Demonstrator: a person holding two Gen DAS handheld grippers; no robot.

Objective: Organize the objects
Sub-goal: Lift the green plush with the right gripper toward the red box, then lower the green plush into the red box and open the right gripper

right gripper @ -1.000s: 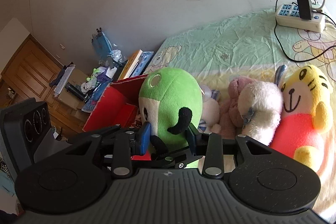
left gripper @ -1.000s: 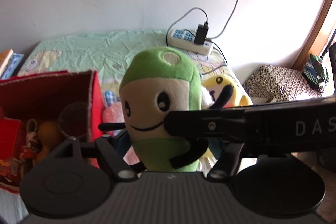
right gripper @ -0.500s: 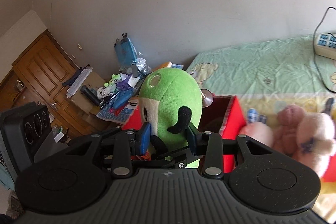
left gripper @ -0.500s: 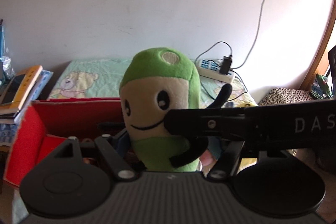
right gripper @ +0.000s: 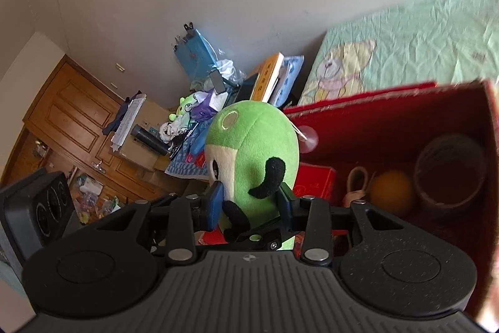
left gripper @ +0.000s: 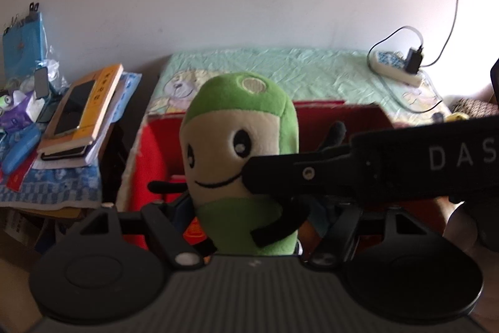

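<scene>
A green and cream plush toy (left gripper: 240,158) with a smiling face and black limbs is held upright between both grippers. My left gripper (left gripper: 249,214) is shut on its lower body. My right gripper (right gripper: 249,202) is shut on it too, its blue pads (right gripper: 214,202) pressing the sides; the right gripper's body crosses the left wrist view (left gripper: 374,170). The toy (right gripper: 252,152) hangs over the open red box (right gripper: 389,120) on the bed. The box (left gripper: 343,120) holds an orange ball (right gripper: 391,188), a brown cup (right gripper: 449,173) and a small red carton (right gripper: 315,181).
The bed has a green sheet (left gripper: 280,64) against the wall, with a power strip (left gripper: 396,69) at the back right. A cluttered side table with stacked books (left gripper: 84,108) stands left of the bed. A wooden cabinet (right gripper: 71,120) is farther left.
Both grippers carried the plush toy left, away from the other stuffed animals, to above the red box. The box interior now fills the right wrist view.
</scene>
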